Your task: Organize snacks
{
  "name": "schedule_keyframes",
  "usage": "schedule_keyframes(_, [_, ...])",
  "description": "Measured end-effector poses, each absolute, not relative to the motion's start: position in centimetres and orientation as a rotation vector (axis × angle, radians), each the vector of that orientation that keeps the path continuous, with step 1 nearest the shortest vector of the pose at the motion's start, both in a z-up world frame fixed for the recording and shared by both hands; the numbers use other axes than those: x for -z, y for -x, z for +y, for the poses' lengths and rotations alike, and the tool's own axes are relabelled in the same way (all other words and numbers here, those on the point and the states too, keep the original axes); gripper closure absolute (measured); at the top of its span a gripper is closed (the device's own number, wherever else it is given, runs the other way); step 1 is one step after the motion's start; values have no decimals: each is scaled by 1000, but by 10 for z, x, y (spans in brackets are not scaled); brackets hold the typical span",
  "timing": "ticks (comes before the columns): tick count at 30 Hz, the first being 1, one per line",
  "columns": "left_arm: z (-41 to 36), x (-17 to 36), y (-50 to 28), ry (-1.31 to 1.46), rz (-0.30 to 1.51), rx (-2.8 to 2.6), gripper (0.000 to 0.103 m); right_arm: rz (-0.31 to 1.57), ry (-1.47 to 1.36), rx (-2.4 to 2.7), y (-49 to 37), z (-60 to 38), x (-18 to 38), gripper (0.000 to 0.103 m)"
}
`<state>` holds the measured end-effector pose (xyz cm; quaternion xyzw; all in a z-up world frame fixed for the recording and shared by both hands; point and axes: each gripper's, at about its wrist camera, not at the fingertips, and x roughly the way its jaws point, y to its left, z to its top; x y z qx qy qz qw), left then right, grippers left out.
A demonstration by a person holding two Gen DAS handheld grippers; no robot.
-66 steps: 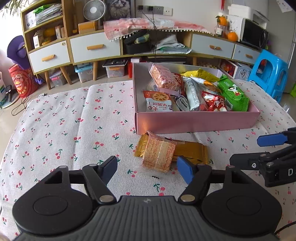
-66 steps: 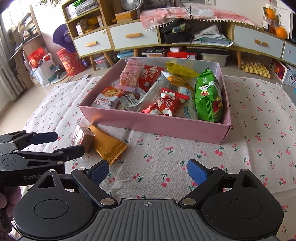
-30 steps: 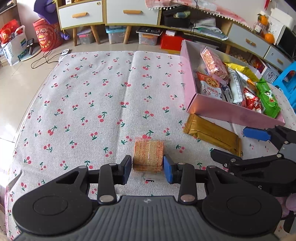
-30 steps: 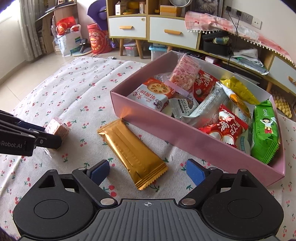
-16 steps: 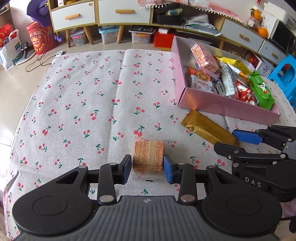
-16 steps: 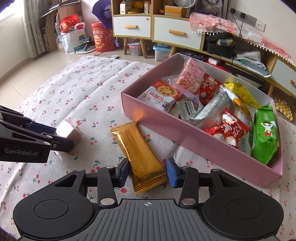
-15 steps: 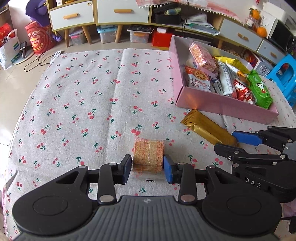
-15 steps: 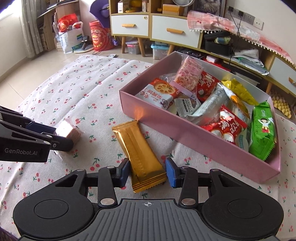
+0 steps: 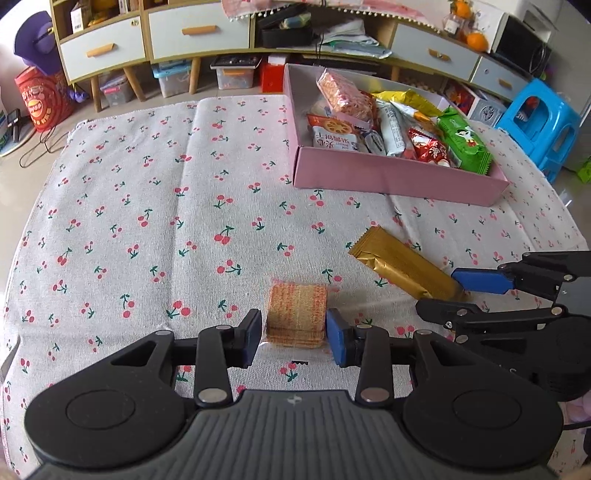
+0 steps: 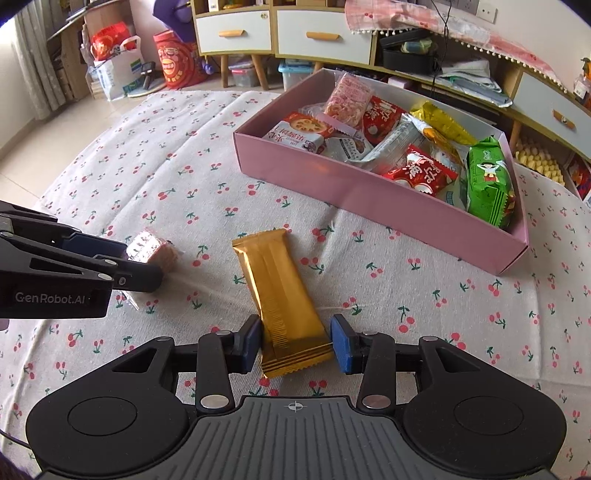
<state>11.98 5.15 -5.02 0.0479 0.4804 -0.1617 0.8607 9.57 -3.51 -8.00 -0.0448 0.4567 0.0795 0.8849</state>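
My left gripper (image 9: 294, 339) is shut on a small orange-patterned cracker pack (image 9: 297, 313) held over the cherry-print cloth; the pack also shows in the right wrist view (image 10: 152, 250). My right gripper (image 10: 295, 345) is shut on the near end of a gold wafer bar (image 10: 282, 301), whose far end lies on the cloth; the bar also shows in the left wrist view (image 9: 402, 267). The pink box (image 10: 354, 192) holds several snack packs and sits beyond both grippers, also visible in the left wrist view (image 9: 388, 177).
The cherry-print cloth (image 9: 147, 221) covers the table. Drawers and shelves (image 9: 184, 33) stand along the back wall. A blue stool (image 9: 539, 122) is at the far right. Red bags (image 10: 173, 62) stand on the floor at the left.
The right gripper has closed on the gold bar and drawn it away from the pink box. The left gripper keeps the cracker pack and has shifted slightly.
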Motion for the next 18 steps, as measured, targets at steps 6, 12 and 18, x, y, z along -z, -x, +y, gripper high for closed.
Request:
schedule_keyframes(6, [47,56,-108,-189,930,354,45,862,157,-209,-93,-40,86,34])
schedule_keyframes(12, [55,68,-101,-177,886,381,39,816,123,-265,-94,-47,90,32])
schedule_keyframes(18, [55,72,-98,-172,840,381,39,796,112,-283,-97,-48,92,32])
